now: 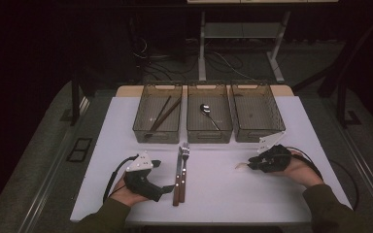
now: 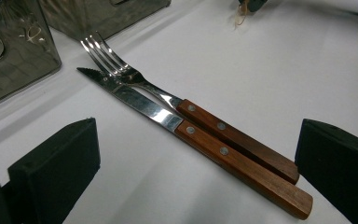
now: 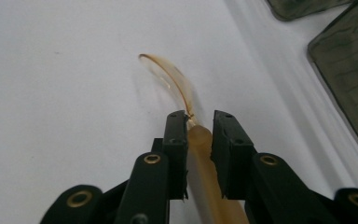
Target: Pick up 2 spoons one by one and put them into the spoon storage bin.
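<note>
Right hand-held gripper (image 3: 200, 122) is clamped on the handle of our translucent amber plastic spoon (image 3: 186, 100), low over the worktop (image 3: 65, 70); light, slippery, slightly flexible. Left hand-held gripper (image 2: 196, 154) gapes empty.

- High view: dim, dark surroundings; white surface (image 1: 233, 189) moderately lit from above, slightly grainy.
- Left gripper view: soft shadows, glare on the blade ahead of the claw.
- Right gripper view: translucent spoon tip (image 3: 168, 77) beyond the claw blurred.
</note>
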### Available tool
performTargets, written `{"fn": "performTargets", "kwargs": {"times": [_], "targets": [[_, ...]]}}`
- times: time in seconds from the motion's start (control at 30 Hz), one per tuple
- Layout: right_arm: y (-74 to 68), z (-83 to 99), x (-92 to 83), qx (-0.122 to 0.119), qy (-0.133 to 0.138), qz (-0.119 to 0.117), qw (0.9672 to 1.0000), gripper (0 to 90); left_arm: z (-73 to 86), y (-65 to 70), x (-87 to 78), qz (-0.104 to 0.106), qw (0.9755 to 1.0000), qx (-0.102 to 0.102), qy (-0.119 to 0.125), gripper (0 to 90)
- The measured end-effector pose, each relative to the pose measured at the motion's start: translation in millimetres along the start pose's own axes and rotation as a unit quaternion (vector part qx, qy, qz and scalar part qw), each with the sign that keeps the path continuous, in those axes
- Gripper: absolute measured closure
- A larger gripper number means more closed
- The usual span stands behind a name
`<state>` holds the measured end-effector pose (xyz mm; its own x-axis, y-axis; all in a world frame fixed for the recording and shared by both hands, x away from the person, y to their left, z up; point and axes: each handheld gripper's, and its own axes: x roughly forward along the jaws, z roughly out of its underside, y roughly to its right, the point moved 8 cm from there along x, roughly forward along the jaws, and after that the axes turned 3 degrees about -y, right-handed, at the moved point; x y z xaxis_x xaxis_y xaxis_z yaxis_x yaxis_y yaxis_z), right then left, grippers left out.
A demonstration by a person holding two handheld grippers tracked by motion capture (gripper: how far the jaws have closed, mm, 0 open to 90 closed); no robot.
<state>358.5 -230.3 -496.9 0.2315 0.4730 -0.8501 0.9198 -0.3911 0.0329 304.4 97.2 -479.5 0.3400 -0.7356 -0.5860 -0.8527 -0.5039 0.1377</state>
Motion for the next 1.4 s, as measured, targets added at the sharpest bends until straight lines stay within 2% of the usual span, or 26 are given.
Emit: {"fn": "performTargets", "kwargs": {"times": [0.27,0.57,0.73,0.8,1.03,1.4], "targets": [[1.2,0.4,-1.1,0.007,0.001,-0.004,1.0000,77.3,0.0,0.2,-0.3,0.000,1.0000,0.001,0.001,0.0],[7.1,-4.9,-15.9,0.062,0.040,-0.001,0.9973,77.3,-0.3,0.8,-0.4,-0.001,1.0000,0.002,0.000,0.0],[10.2,-15.5,-25.5,0.088,0.069,0.004,0.9937,77.2,-0.2,0.9,-0.1,-0.001,1.0000,0.003,0.000,0.0],[10.3,-22.8,-30.2,0.097,0.084,0.002,0.9917,77.2,-0.3,0.9,-0.3,0.000,1.0000,0.003,0.000,0.0],[13.0,-52.1,-42.5,0.118,0.125,0.018,0.9850,77.1,-0.4,1.3,0.5,0.000,1.0000,-0.001,0.003,0.0],[30.2,-99.4,-43.4,0.142,0.153,0.058,0.9762,77.0,-0.5,1.6,-0.5,0.001,1.0000,-0.002,0.005,0.0]]}}
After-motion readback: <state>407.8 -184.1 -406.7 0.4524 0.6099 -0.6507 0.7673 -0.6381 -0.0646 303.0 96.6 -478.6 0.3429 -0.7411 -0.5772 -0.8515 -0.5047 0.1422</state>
